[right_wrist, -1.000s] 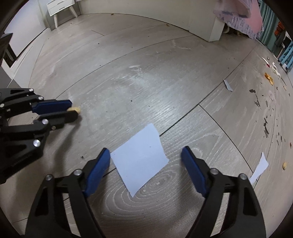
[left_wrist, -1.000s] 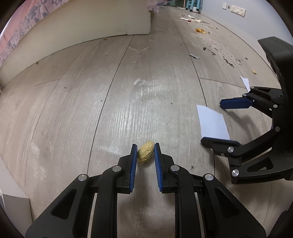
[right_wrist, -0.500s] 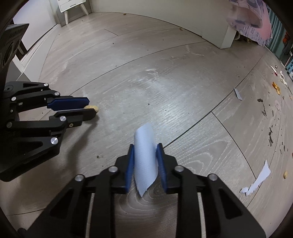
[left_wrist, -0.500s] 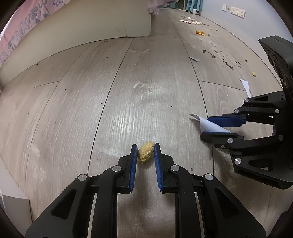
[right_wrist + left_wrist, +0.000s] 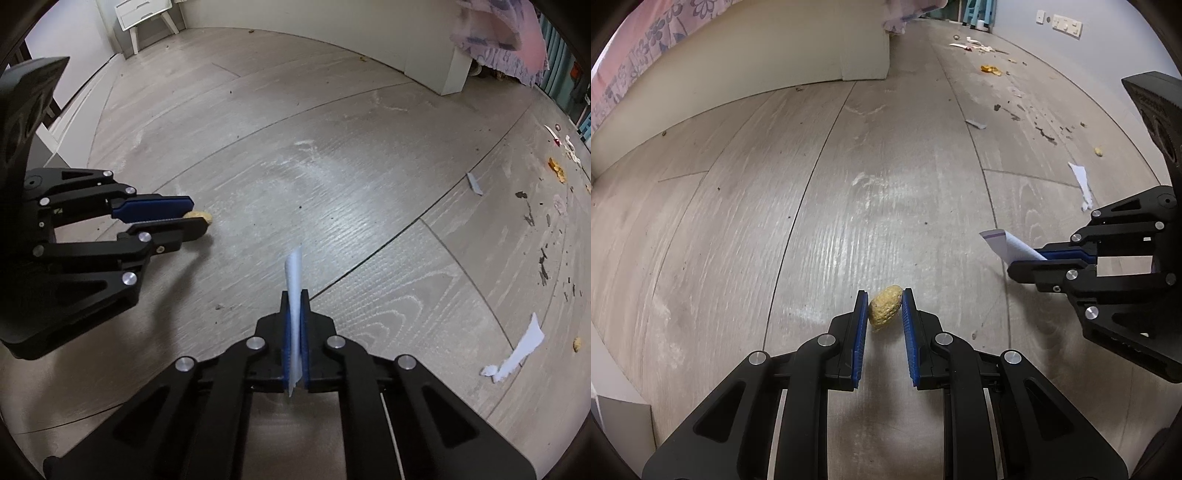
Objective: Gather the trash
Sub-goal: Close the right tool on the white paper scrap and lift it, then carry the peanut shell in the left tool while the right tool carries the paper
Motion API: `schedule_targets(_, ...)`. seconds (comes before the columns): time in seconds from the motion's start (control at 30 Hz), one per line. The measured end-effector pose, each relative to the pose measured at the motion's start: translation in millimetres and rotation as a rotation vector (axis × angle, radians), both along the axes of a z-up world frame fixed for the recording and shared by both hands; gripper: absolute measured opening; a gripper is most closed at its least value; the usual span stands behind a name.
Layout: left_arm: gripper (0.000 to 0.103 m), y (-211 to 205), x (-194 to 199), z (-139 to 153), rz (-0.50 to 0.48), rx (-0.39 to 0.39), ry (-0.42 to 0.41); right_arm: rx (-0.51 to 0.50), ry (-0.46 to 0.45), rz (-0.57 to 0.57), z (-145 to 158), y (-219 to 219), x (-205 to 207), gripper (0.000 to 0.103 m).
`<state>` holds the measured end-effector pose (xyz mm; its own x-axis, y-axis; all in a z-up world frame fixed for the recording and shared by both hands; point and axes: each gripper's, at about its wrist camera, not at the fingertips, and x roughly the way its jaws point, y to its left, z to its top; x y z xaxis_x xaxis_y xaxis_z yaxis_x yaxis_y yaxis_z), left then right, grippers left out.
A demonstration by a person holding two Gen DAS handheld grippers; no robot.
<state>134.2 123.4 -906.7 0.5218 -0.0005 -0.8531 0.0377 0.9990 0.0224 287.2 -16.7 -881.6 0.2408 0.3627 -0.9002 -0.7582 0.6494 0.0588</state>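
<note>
A: Since a second ago the right tongs (image 5: pixel 294 295) have closed: the pale paper sheet (image 5: pixel 294 291) that lay flat on the floor between wide blue pads is now pinched upright between them, folded to a thin strip and lifted off the boards.

B: And the left side?

A: The left tongs (image 5: pixel 884 301) have hardly shifted. Their pads stand narrow, holding the yellowish peanut shell (image 5: pixel 884 305) at the tips, as before. In the right wrist view the shell (image 5: pixel 201 215) pokes out just past those tips, low over the floor (image 5: pixel 332 177).

B: Any writing or labels?

A: None I can read. The sheet's free end (image 5: pixel 1004 243) shows only a thin purple edge line.

B: What else lies around?

A: A torn white paper scrap (image 5: pixel 517 354) sits well apart to the right, with a small yellow crumb (image 5: pixel 577 344) just beside it. Farther off are a grey sliver (image 5: pixel 474 183), dark crumbs (image 5: pixel 543 258) and orange bits (image 5: pixel 556 169). The bed base (image 5: pixel 757 66) with its flowered cover (image 5: pixel 646 48) runs along the far side, a white nightstand (image 5: pixel 144 18) stands in the corner, and a wall outlet plate (image 5: pixel 1067 26) is on the far wall. Nothing lies between the two tongs.
</note>
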Motion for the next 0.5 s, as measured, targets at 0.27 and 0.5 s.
schedule_targets(0.27,0.017,-28.5,-24.3,75.1,0.017,-0.032,0.091,-0.026,0.061,-0.100,88.1,-57.0,-22.6,0.006)
schedule_targets(0.5,0.017,-73.7,-36.7,222.4,-0.016,-0.066,0.128,-0.020,0.099,-0.207,244.9,-113.2,-51.4,0.006)
